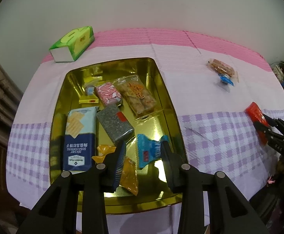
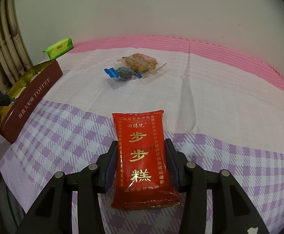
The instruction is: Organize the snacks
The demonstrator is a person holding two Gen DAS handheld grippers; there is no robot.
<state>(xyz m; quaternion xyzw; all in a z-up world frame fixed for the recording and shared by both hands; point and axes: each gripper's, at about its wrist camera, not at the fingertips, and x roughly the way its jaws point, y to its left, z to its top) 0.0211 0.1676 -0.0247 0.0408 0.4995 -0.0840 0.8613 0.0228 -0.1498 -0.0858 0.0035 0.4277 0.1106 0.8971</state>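
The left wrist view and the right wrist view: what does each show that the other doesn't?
Only the left view looks into the gold tin tray, showing its blue cracker pack and blue sachet. Only the right view shows the tin's maroon TOFFEE side and gold characters on the red packet. Both show the green tissue pack, the clear-wrapped brown biscuits and the checked tablecloth.

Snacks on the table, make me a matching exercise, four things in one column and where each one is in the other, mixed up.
Things:
1. red packet
2. soda cracker pack
3. tissue pack
4. blue-wrapped candy

Places:
A. on the cloth beside the fried snack bag
B. at the table's far corner
C. between the right tongs
D. inside the gold tin

Pairs: 1-C, 2-D, 3-B, 4-A
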